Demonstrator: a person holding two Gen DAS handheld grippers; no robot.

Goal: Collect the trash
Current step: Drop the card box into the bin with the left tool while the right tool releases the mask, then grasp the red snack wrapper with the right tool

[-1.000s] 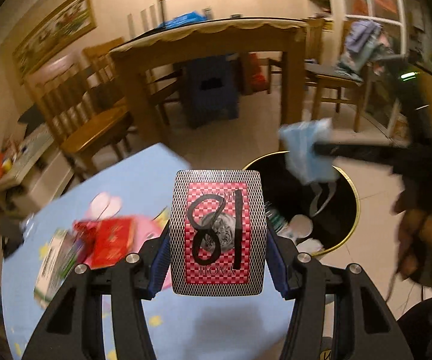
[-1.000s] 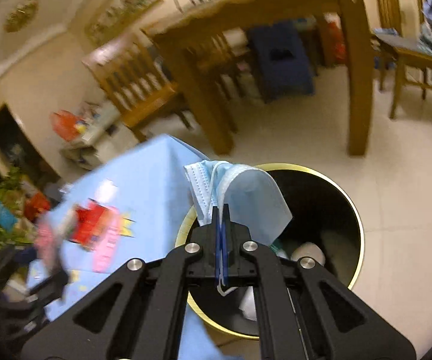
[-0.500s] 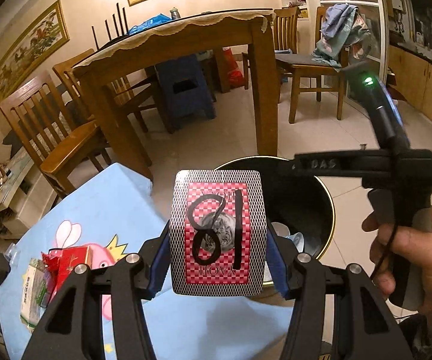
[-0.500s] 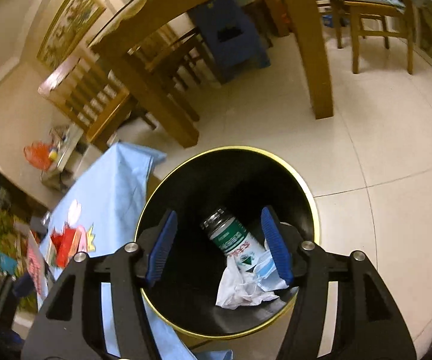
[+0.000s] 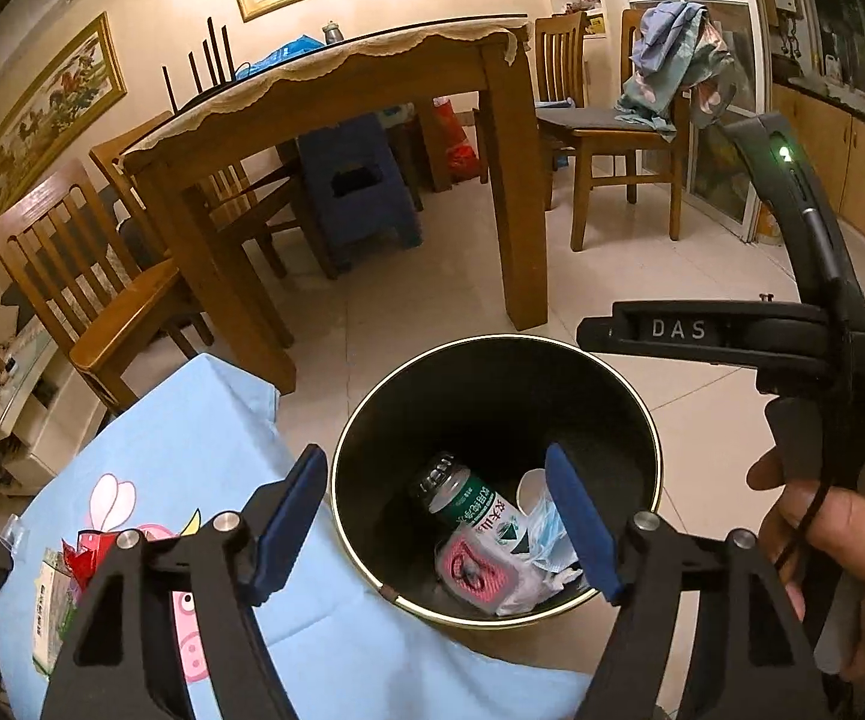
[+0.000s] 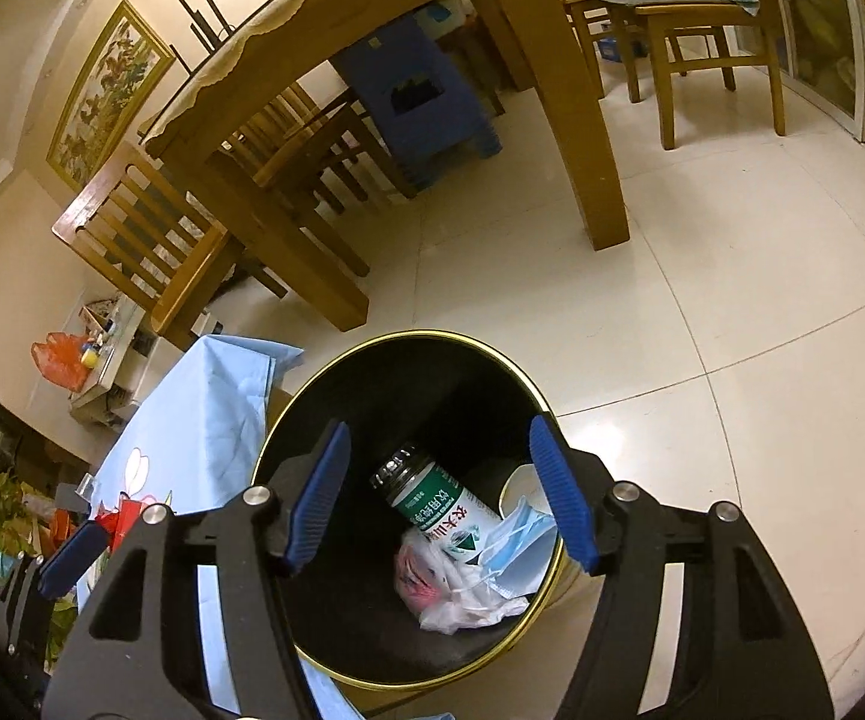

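Both grippers, L & R, hang wide open and empty over the bin; remaining trash lies on the blue cloth to their left, nearer L, so L likely goes.

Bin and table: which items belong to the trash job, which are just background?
Job:
- black bin
- in it: green-label bottle, blue face mask, red card
- red wrapper on blue tablecloth
- left tongs, right tongs, both open

Background:
- wooden dining table
- blue stool
- chairs
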